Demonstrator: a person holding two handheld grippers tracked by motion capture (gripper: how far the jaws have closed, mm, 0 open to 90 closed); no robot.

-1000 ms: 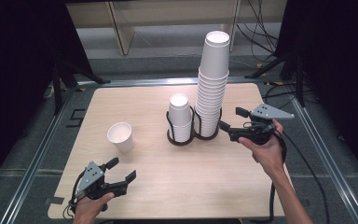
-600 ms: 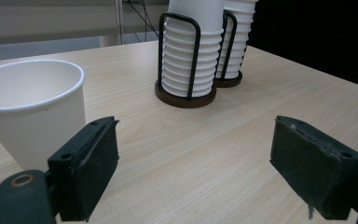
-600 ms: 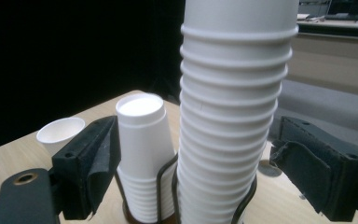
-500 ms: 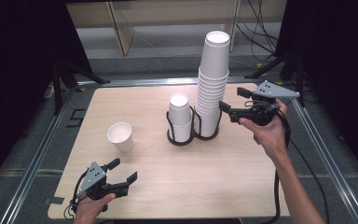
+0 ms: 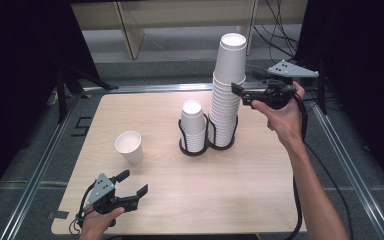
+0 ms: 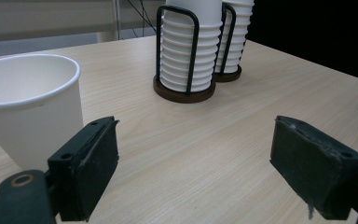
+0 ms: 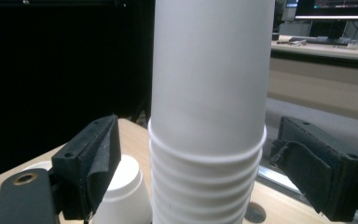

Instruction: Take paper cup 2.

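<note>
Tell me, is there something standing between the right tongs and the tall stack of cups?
Nothing visible does. The right tongs are open, with the tall stack of cups directly between the two jaws, near its top cup. The pads do not press on it yet. The shorter stack stands beside it, lower and out of the way.

tall white cup stack (image 5: 226,90), upright in holder (image 5: 207,145)

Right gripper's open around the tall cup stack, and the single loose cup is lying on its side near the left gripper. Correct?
Not quite. The loose cup is not lying on its side; the high view and the left gripper view show it upright, mouth up, near the left gripper. The rest holds: the right gripper is open around the tall cup stack, pads not touching it.
</note>
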